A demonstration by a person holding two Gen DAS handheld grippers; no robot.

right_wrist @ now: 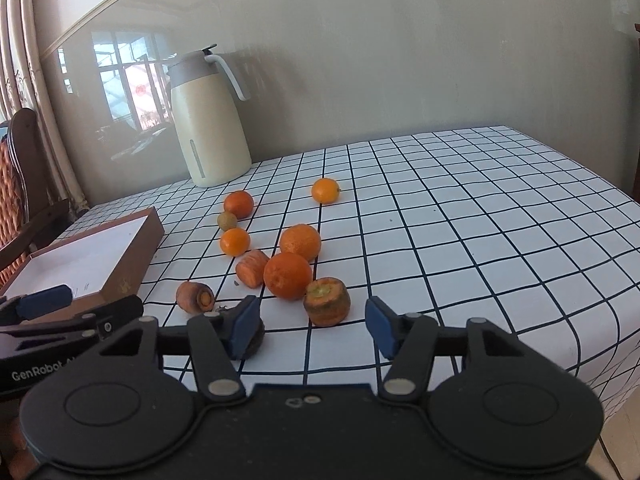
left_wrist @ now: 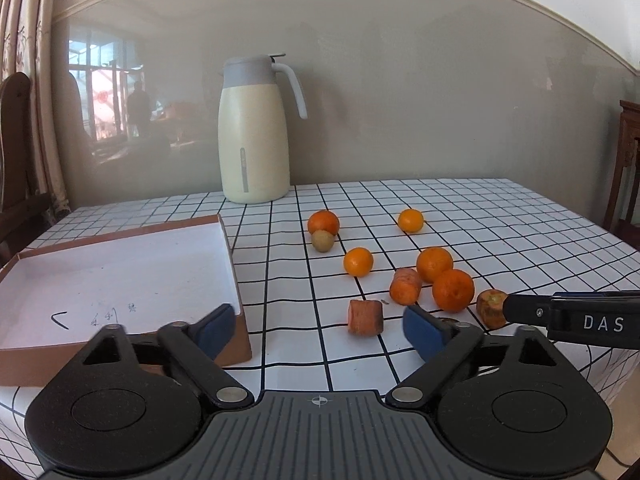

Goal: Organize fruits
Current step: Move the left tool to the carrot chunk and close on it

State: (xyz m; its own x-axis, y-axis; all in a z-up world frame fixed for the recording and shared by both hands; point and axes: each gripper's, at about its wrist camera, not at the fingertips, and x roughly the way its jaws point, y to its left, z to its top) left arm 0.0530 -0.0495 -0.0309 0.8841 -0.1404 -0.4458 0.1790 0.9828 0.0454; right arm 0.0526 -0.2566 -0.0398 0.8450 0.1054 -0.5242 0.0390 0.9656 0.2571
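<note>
Several oranges lie on the checked tablecloth, among them a large one (right_wrist: 287,275) and a small one (right_wrist: 326,190), along with a small brown fruit (right_wrist: 227,220). Carrot chunks lie among them. My right gripper (right_wrist: 313,326) is open, its blue pads either side of a stubby carrot top (right_wrist: 327,301) and not touching it. My left gripper (left_wrist: 320,332) is open low over the cloth, with a cut carrot chunk (left_wrist: 365,317) just ahead between its fingers. A shallow brown cardboard box (left_wrist: 236,280) with a white inside lies to its left.
A cream thermos jug (left_wrist: 255,132) stands at the back against the wall. A small dark object (right_wrist: 258,340) sits behind my right gripper's left finger. A wooden chair (right_wrist: 24,184) stands left of the table. The cloth's right side is bare.
</note>
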